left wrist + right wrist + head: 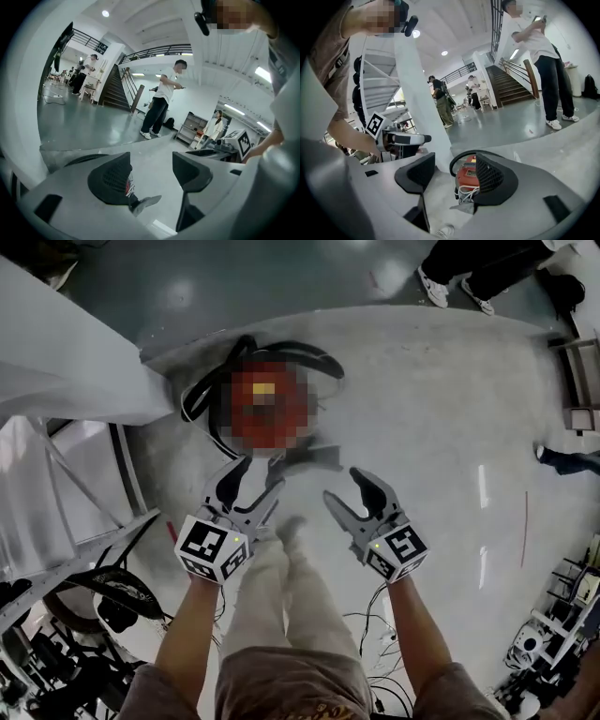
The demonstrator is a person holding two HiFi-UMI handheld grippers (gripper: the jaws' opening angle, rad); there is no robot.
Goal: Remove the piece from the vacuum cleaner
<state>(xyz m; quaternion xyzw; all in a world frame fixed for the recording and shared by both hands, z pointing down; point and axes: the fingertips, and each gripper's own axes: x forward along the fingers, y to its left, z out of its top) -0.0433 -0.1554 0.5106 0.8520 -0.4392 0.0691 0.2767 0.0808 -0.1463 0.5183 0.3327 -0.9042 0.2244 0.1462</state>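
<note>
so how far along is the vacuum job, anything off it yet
Nothing looks done yet: the red vacuum cleaner sits on the floor, black hose curving round it. In hand: nothing; the left gripper and right gripper are both open and empty, held above it without touching. Left: the whole removal, grasping the piece and pulling it off.

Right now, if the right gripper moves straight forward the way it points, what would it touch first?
Probably the red vacuum cleaner on the floor: it sits framed between the open fingers of the right gripper, with nothing nearer showing. The distance is unclear.
</note>
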